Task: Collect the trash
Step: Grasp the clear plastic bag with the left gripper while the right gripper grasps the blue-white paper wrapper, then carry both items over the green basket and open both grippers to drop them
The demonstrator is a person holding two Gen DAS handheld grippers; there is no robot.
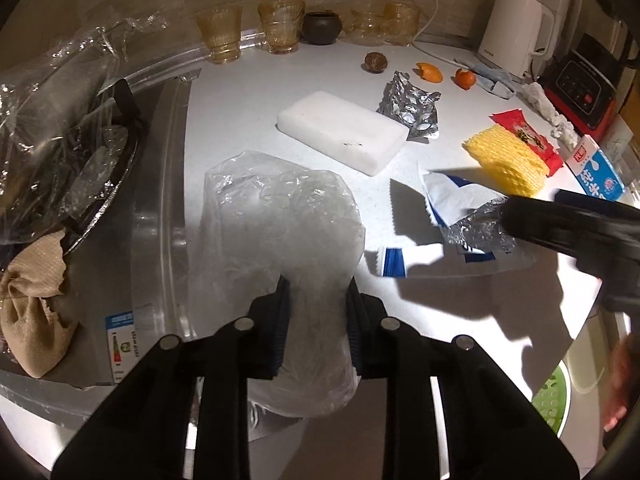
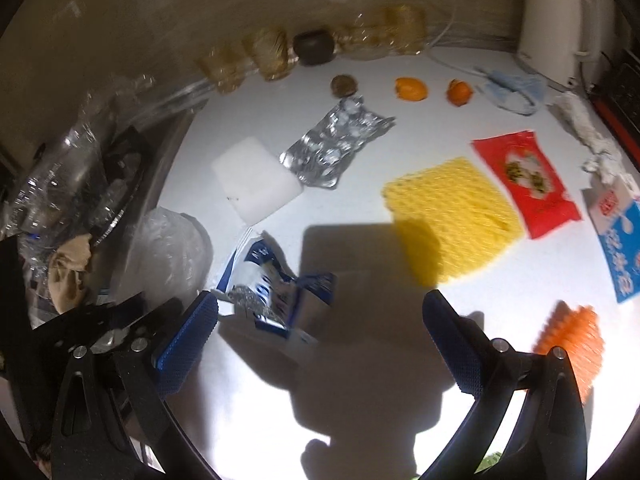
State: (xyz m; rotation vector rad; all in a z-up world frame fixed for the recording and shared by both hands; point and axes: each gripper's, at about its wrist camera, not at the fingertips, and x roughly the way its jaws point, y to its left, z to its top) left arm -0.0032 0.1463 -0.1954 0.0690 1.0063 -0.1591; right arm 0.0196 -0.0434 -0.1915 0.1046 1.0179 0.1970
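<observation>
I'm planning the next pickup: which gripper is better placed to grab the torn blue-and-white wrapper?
Right. The right gripper is open with the torn blue-and-white wrapper just ahead of its fingers, while the left gripper is shut on the clear plastic bag.

foam block (image 1: 342,130) behind plastic bag (image 1: 276,216) (stove (image 1: 160,216) left)

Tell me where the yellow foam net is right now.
The yellow foam net lies flat on the counter, centre-right in the right wrist view, touching the red wrapper on its right, ahead of the open right gripper.
</observation>
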